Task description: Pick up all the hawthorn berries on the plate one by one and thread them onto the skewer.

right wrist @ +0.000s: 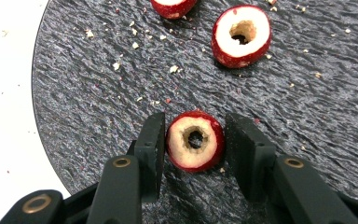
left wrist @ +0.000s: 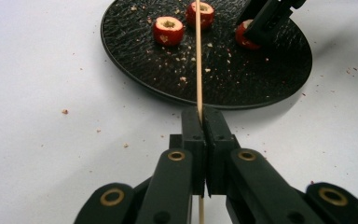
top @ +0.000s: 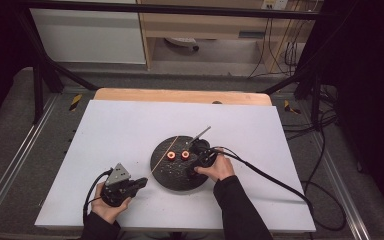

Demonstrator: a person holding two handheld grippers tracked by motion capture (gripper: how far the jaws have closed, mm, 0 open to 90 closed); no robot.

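A black round plate [top: 166, 172] lies mid-table with cored red fruit pieces on it. Two pieces [top: 171, 155] [top: 185, 155] sit side by side at its far part. My right gripper [right wrist: 196, 119] stands open around a third cored piece [right wrist: 196, 141]; its left pad touches the skin and a thin gap shows at the right pad. In the high view that gripper [top: 194, 171] is over the plate's right side. My left gripper [left wrist: 201, 112] is shut on a thin wooden skewer [left wrist: 198, 56], which points out over the plate [left wrist: 261, 79] toward the fruit pieces [left wrist: 168, 30].
A thin metal tool [top: 199, 136] rests at the plate's far right edge. Crumbs are scattered on the plate and on the white tabletop [top: 120, 130]. A wooden strip [top: 180, 96] borders the far edge of the table.
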